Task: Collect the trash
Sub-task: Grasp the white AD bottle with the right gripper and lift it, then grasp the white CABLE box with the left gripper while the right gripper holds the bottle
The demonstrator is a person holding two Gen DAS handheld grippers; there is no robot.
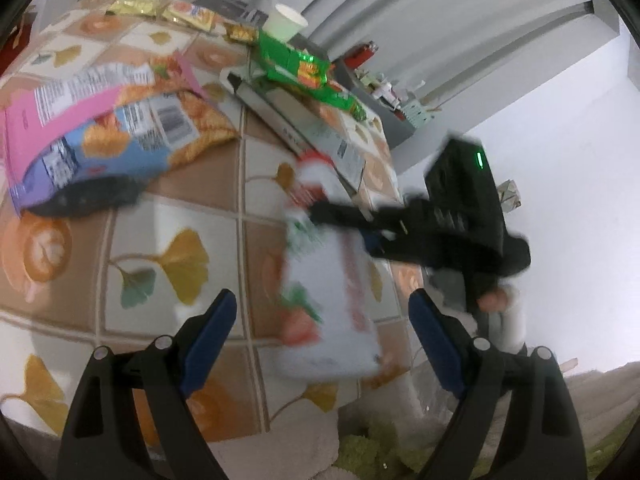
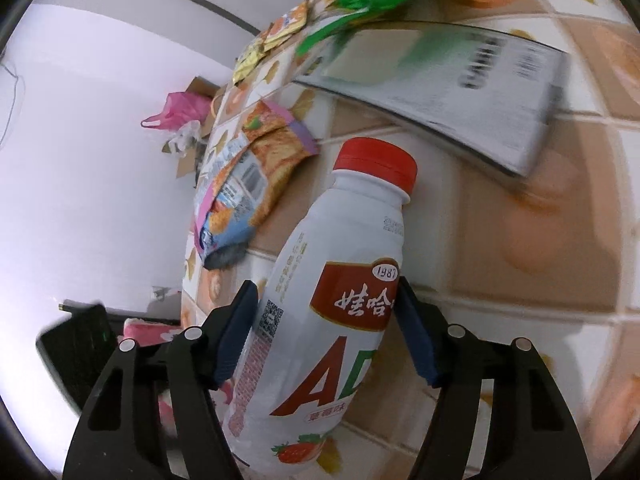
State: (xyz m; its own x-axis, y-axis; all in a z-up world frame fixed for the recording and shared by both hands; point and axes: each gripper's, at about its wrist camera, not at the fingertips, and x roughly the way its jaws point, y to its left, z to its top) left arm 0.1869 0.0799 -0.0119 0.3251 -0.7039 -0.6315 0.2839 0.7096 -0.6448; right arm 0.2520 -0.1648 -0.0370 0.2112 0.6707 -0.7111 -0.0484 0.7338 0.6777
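A white milk-drink bottle with a red cap and a red label stands near the table's edge; in the left wrist view the bottle is blurred. My right gripper has its blue pads against both sides of the bottle's body. That right gripper reaches in from the right, held by a hand. My left gripper hangs open in front of the bottle, nothing between its fingers. A pink and blue snack bag lies open on the table to the left.
The table has a tiled leaf-pattern cloth. A flat grey box, a green wrapper, a paper cup and small snack packets lie farther back. Beyond the table, a cardboard box holds a pink plastic bag.
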